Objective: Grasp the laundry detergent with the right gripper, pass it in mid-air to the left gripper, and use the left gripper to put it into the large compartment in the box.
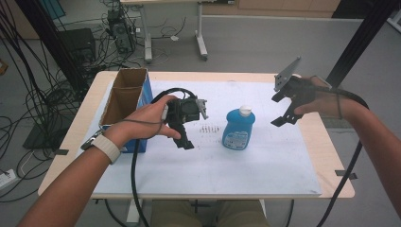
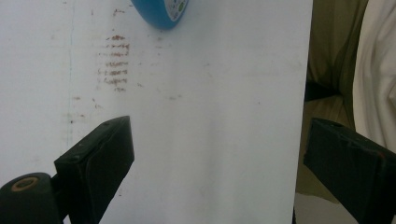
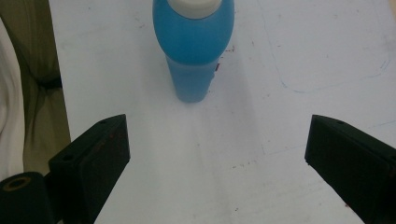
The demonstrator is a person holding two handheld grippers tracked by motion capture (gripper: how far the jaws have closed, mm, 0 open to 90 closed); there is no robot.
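A blue bottle [image 1: 239,128] with a white cap stands upright on the white sheet [image 1: 265,161] in the middle of the table. My left gripper [image 1: 183,138] hovers just left of it, jaws pointing down and wide apart with nothing between them. In the left gripper view the left gripper [image 2: 215,140] is open over bare sheet, and the bottle's base [image 2: 161,11] shows at the top edge. My right gripper [image 1: 282,109] is raised to the right of the bottle, open and empty. The right gripper view has the right gripper [image 3: 215,135] facing the bottle [image 3: 194,46] from a short distance.
An open cardboard box [image 1: 124,99] with a blue side stands at the table's left, behind my left hand. Faint reddish marks [image 1: 209,128] stain the sheet beside the bottle. Cables, a computer and another table's legs are on the floor beyond.
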